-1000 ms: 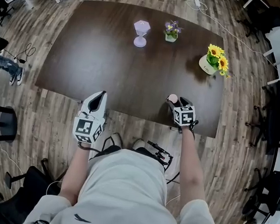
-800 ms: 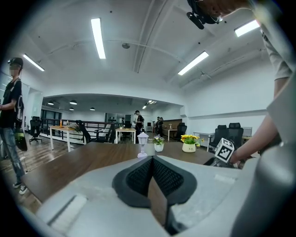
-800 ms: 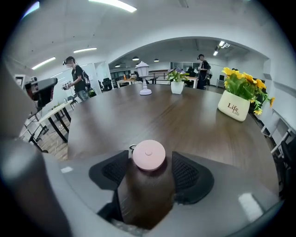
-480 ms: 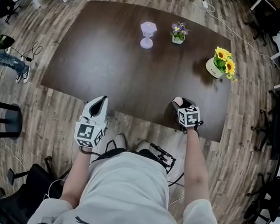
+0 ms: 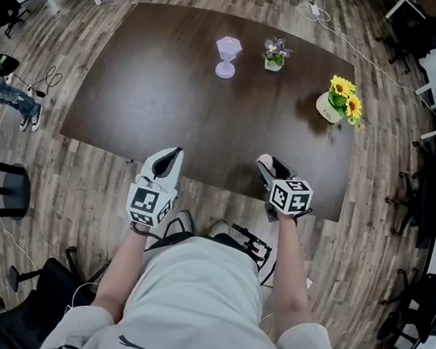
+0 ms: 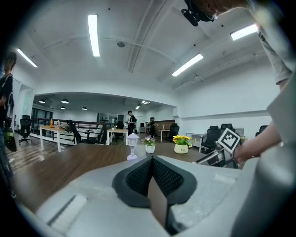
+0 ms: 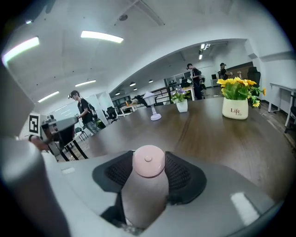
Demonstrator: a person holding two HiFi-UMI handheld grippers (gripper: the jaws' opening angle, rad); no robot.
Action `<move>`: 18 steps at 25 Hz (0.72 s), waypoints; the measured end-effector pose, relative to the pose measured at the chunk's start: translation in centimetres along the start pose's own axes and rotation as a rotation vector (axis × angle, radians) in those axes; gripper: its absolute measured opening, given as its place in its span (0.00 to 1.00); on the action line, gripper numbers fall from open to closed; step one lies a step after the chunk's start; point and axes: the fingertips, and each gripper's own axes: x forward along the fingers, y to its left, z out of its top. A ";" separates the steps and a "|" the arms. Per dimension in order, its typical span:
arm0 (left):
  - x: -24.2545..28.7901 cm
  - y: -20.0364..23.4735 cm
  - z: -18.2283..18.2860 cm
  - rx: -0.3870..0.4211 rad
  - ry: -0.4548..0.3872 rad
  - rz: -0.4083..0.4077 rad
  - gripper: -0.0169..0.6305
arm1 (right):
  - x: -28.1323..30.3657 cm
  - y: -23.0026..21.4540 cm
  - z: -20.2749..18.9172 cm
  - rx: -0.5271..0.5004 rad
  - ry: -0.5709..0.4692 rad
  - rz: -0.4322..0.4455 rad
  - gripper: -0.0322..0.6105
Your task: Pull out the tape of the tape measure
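Right gripper [image 5: 270, 167] has the pink tape measure [image 7: 148, 163] between its pads. The jaws have just been closing and now clamp it on both sides, fairly wide apart. The tape measure sits in that grip over the near right edge of the dark table [image 5: 173, 88]. Left gripper [image 5: 171, 154] is fully closed and empty, just off the near edge. Sunflower pot [image 5: 335, 101] stands far right, small lantern [image 5: 226, 56] far centre.

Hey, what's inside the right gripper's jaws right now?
A pink tape measure, gripped by the right gripper, whose jaws have just been closing on it. Its round end faces out; its rear end is covered by the gripper.
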 end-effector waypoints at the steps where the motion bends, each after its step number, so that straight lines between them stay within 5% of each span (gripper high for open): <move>1: 0.6 -0.8 0.3 0.008 -0.009 -0.023 0.04 | -0.5 1.3 0.9 -0.006 -0.016 0.013 0.39; 6: 3.8 -5.3 1.6 0.090 -0.046 -0.162 0.04 | -2.1 7.8 6.4 -0.025 -0.116 0.104 0.39; 10: 4.7 -8.2 2.3 0.181 -0.062 -0.253 0.16 | -3.0 11.0 8.7 -0.019 -0.128 0.153 0.39; 18: 4.7 -9.8 1.3 0.345 -0.049 -0.287 0.20 | -3.2 14.3 8.3 -0.064 -0.051 0.217 0.39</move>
